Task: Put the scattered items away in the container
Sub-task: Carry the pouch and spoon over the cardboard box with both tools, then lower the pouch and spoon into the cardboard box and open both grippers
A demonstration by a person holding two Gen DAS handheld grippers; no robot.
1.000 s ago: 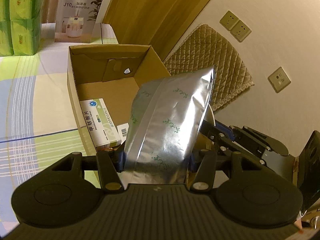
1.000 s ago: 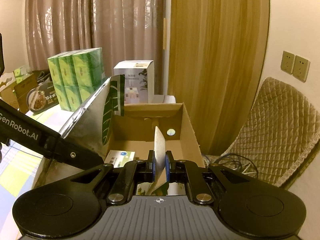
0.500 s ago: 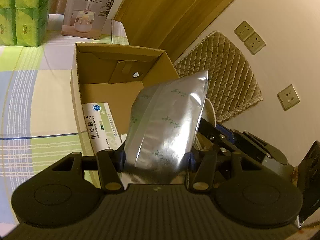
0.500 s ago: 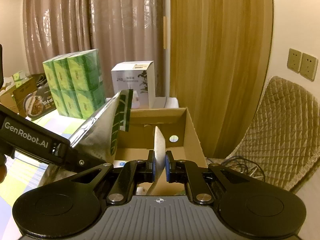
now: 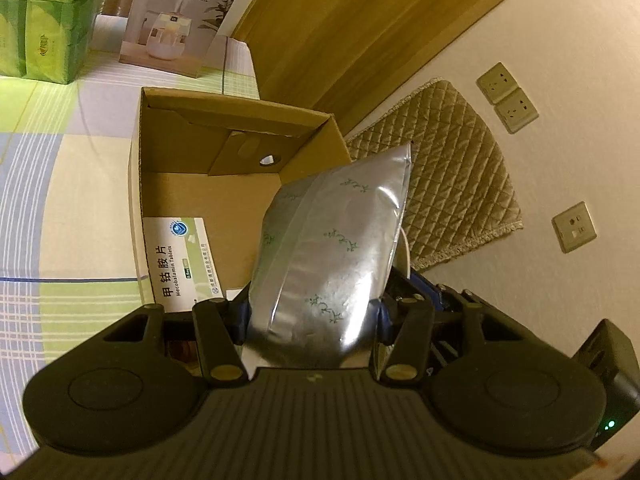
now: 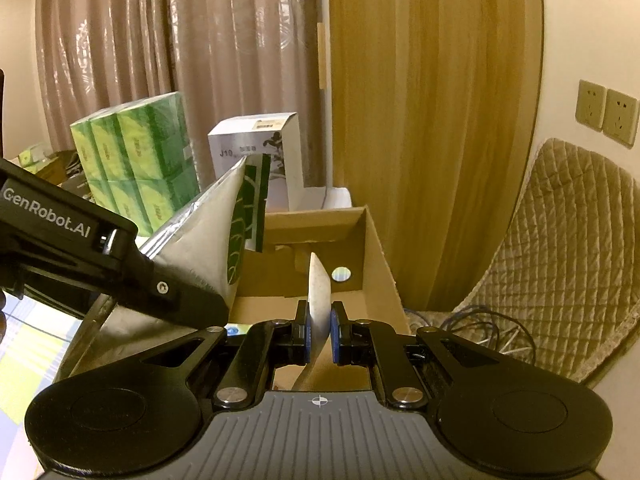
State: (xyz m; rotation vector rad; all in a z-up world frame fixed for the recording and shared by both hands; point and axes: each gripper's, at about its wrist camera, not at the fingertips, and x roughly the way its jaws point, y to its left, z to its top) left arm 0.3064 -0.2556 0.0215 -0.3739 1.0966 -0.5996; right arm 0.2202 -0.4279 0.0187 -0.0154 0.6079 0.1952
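An open cardboard box (image 5: 176,152) stands on the checked cloth, and a white-and-green medicine box (image 5: 180,264) lies inside by its left wall. My left gripper (image 5: 312,316) is shut on a silver foil pouch (image 5: 332,256), which stands tilted above the box's right side. In the right wrist view the pouch (image 6: 200,248) rises at the left, clamped by one of the left gripper's fingers (image 6: 172,300). My right gripper (image 6: 319,334) is shut on a thin white flat item (image 6: 319,292), seen edge-on above the near end of the box (image 6: 380,264).
A white humidifier carton (image 5: 180,20) and stacked green packs (image 5: 40,20) stand behind the box. A quilted tan cushion (image 5: 448,184) leans on the wall to the right under the sockets (image 5: 506,96). Cables (image 6: 480,332) lie on the floor beside the box.
Both grippers keep their holds and have drifted slightly over the box. In the left wrist view the humidifier carton and box have slid rightward.
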